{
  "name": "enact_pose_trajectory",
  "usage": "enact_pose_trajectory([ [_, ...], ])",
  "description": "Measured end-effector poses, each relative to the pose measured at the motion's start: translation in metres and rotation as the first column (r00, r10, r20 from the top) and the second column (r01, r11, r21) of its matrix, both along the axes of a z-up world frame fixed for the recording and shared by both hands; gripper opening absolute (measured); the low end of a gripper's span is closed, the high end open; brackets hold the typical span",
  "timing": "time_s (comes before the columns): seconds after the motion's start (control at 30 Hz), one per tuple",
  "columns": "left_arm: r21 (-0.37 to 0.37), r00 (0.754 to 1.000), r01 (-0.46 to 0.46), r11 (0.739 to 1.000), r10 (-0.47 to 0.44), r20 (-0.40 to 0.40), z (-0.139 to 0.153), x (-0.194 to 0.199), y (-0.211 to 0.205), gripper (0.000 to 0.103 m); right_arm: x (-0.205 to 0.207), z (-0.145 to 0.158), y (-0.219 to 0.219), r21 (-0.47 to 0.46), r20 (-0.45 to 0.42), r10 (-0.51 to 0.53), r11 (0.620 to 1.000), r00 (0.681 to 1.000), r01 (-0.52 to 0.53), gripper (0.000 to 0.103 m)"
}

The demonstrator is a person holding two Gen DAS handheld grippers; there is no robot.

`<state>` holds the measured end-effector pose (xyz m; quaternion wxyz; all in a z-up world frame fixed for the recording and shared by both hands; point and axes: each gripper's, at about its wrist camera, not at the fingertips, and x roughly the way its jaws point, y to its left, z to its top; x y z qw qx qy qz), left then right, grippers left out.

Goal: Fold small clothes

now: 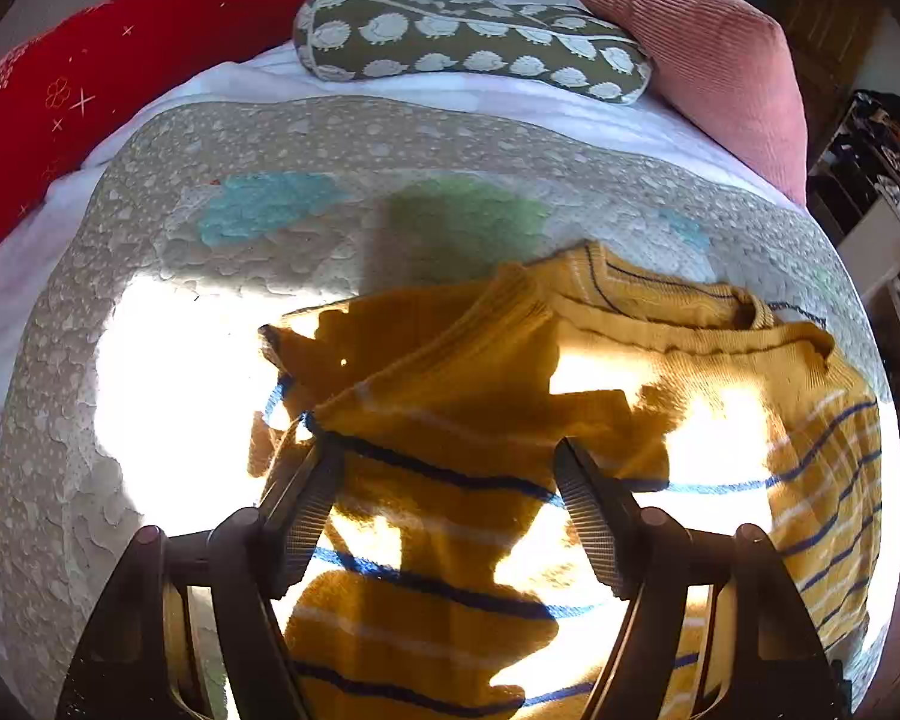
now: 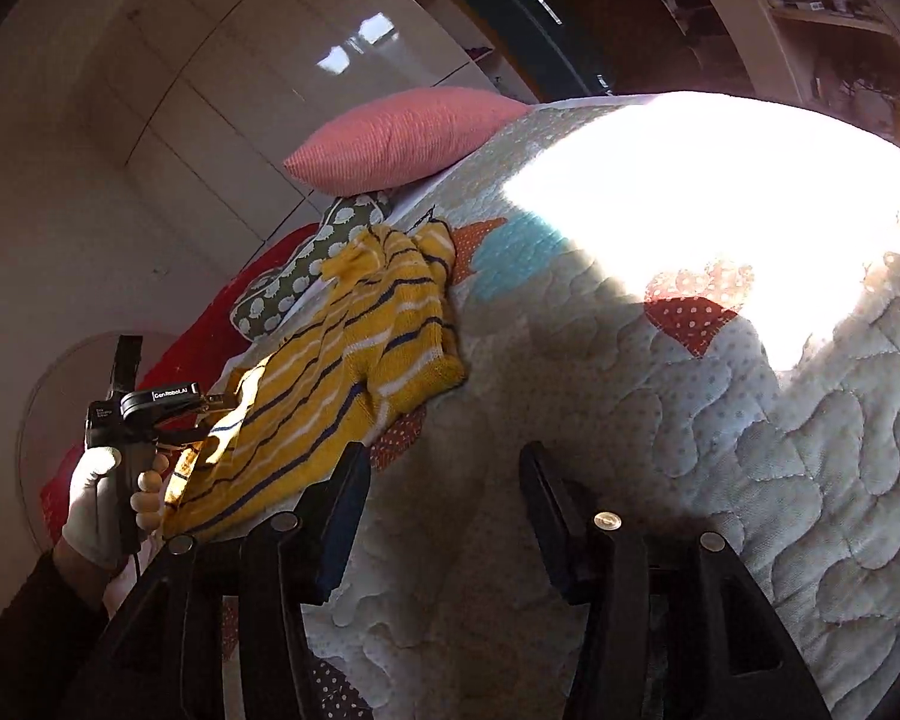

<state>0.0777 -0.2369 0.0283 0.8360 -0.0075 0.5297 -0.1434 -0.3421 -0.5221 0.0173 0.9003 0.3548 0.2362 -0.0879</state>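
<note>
Bedroom, sunlit bed with a quilted bedspread (image 1: 330, 138) in pale dotted fabric with coloured patches; hard sun patch across it. At the head end: red pillow (image 1: 90, 60), olive cushion with white hedgehog print (image 1: 468, 36), pink ribbed cushion (image 1: 690, 42). White wardrobe doors and shelves in the background.

Task item: small mustard knitted sweater (image 1: 450, 396) with blue and white stripes, lying rumpled on the quilt, one part already flopped over the body, neck rib towards the pillows. In the right wrist view it sits left of centre, well clear of the right tool.

Left hand-held gripper (image 1: 450, 498) hovers over the sweater, jaws set wide, knit visible between them but pads not pressing on it; nothing held. Right hand-held gripper (image 2: 444, 510) over bare quilt, jaws parted, empty. A white-gloved hand (image 2: 99, 498) holds the left tool at the sweater's near edge.

Handling guess: light, soft, floppy knit, stretchy, will sag and drag if lifted by one point. Not slippery, likely clings to the quilt. Not fragile, though loops could snag. Best pinch at a hem corner or sleeve cuff, through the thicker ribbing, and fold flat across.

Writing: "GenRoboLAI" or similar on the left tool body; smaller label beneath, unreadable.
</note>
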Motion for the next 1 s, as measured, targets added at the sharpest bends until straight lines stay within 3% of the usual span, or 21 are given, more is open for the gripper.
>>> enact_pose_trajectory([
  [0.1, -0.173, 0.995, -0.055, 0.983, 0.04, -0.09, -0.004, 0.02, 0.036, 0.052, 0.0, 0.0, 0.001, -0.002, -0.001, 0.008, 1.0, 1.0, -0.008, 0.057],
  [0.2, -0.3, 0.989, -0.097, 0.949, 0.058, -0.135, 0.004, 0.022, 0.061, 0.05, 0.005, 0.001, 0.0, -0.003, -0.003, 0.015, 1.0, 1.0, -0.015, 0.058],
  [0.33, -0.325, 0.987, -0.142, 0.935, 0.108, -0.12, 0.021, 0.013, 0.09, 0.052, 0.006, 0.001, 0.0, -0.004, -0.005, 0.016, 1.0, 1.0, -0.016, 0.058],
  [0.47, -0.294, 0.985, -0.152, 0.944, 0.122, -0.119, 0.026, 0.005, 0.112, 0.053, 0.012, 0.001, -0.001, -0.008, -0.022, 0.024, 1.0, 0.999, -0.024, 0.058],
  [0.53, -0.314, 0.986, -0.142, 0.939, 0.109, -0.123, 0.029, 0.0, 0.121, 0.061, 0.018, 0.013, 0.006, -0.024, -0.09, 0.037, 0.999, 0.995, -0.039, 0.057],
  [0.63, -0.341, 0.993, -0.078, 0.937, 0.043, -0.109, 0.036, -0.004, 0.122, 0.074, 0.028, 0.052, 0.052, -0.148, -0.08, 0.187, 0.969, 0.979, -0.198, 0.057],
  [0.7, -0.343, 0.994, -0.005, 0.939, -0.032, -0.104, 0.035, -0.005, 0.11, 0.079, 0.05, 0.075, 0.101, -0.288, -0.141, 0.318, 0.893, 0.937, -0.346, 0.058],
  [0.8, -0.324, 0.981, 0.09, 0.942, -0.139, -0.131, 0.024, -0.003, 0.087, 0.08, 0.091, 0.088, 0.174, -0.436, -0.253, 0.471, 0.725, 0.845, -0.534, 0.058],
  [0.93, -0.306, 0.97, 0.143, 0.941, -0.195, -0.146, 0.012, 0.006, 0.075, 0.08, 0.135, 0.082, 0.252, -0.598, -0.376, 0.545, 0.475, 0.749, -0.646, 0.058],
  [1.0, -0.293, 0.966, 0.149, 0.944, -0.202, -0.16, 0.005, 0.015, 0.075, 0.08, 0.156, 0.074, 0.278, -0.605, -0.429, 0.573, 0.391, 0.698, -0.693, 0.058],
])
